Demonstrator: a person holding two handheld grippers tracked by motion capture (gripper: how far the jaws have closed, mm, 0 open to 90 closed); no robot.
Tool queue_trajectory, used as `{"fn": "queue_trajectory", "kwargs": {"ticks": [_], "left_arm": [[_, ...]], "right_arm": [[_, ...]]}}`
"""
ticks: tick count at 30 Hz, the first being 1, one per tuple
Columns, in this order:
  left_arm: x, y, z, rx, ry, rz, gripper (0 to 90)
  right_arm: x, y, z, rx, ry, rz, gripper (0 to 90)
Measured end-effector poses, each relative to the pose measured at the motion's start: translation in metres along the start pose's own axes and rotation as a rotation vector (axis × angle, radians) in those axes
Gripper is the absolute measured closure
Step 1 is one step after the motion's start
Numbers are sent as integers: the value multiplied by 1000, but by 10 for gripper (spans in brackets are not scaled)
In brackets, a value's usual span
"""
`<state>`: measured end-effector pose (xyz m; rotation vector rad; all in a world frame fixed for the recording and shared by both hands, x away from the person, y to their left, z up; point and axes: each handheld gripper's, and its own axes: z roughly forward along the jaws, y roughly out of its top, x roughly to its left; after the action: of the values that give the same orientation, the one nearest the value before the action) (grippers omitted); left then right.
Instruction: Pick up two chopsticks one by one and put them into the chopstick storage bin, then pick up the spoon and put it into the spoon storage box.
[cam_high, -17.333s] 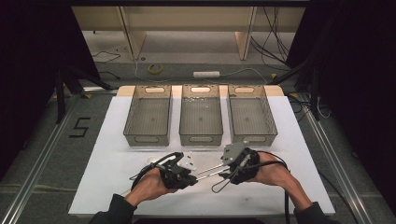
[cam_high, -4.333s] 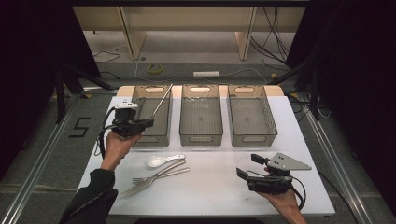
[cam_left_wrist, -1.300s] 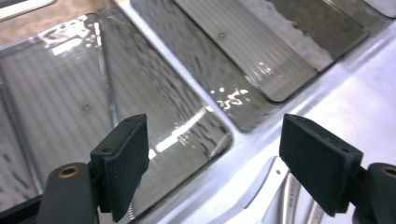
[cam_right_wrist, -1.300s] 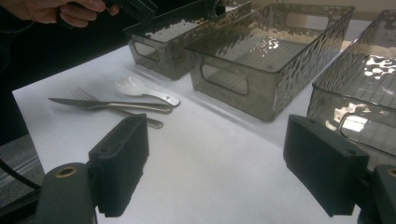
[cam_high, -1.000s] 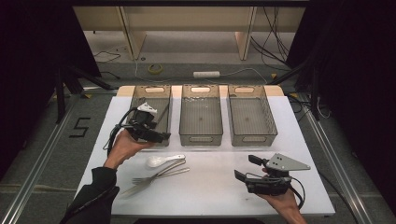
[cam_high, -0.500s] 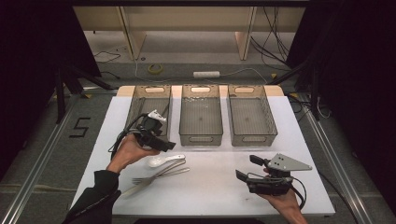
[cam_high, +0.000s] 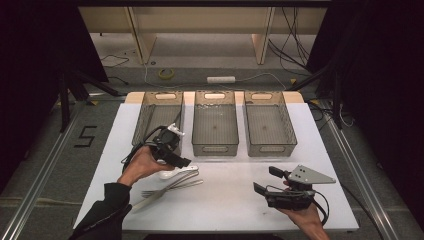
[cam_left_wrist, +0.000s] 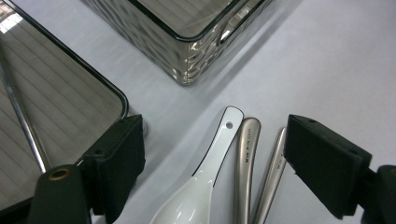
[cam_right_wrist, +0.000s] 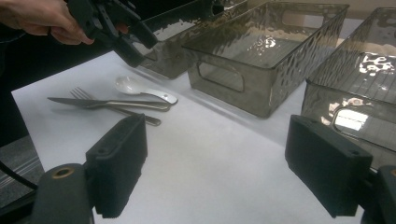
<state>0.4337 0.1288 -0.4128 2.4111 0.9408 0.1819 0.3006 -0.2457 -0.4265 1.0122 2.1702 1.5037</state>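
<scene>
White ceramic spoon lies between the left gripper's wide-parted jaws — untouched. Right gripper — jaws spread wide, empty.

Bare table between cutlery, tongs

Glossy white spoon, dimpled translucent plastic bins

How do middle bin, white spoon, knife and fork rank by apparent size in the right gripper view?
1. middle bin, largest by far
2. knife
3. white spoon and fork: look alike, and overlap hides part of the fork, so unranked
</scene>
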Motion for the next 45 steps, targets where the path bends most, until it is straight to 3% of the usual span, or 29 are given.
{"fn": "queue_trajectory", "kwargs": {"ticks": [15, 27, 32, 36, 45], "left_arm": [[1, -5, 9, 84, 21, 16, 226], [0, -9, 23, 161, 40, 63, 357], [-1, -11, 28, 190, 21, 94, 427], [0, -14, 34, 203, 22, 82, 468], [0, -15, 40, 229, 9, 100, 549]], "right_arm": [[0, 1, 5, 20, 3, -1, 185], [2, 1, 7, 36, 7, -20, 185], [3, 0, 6, 38, 5, -19, 187], [5, 0, 7, 45, 7, -22, 188], [5, 0, 6, 49, 6, -24, 189]]}}
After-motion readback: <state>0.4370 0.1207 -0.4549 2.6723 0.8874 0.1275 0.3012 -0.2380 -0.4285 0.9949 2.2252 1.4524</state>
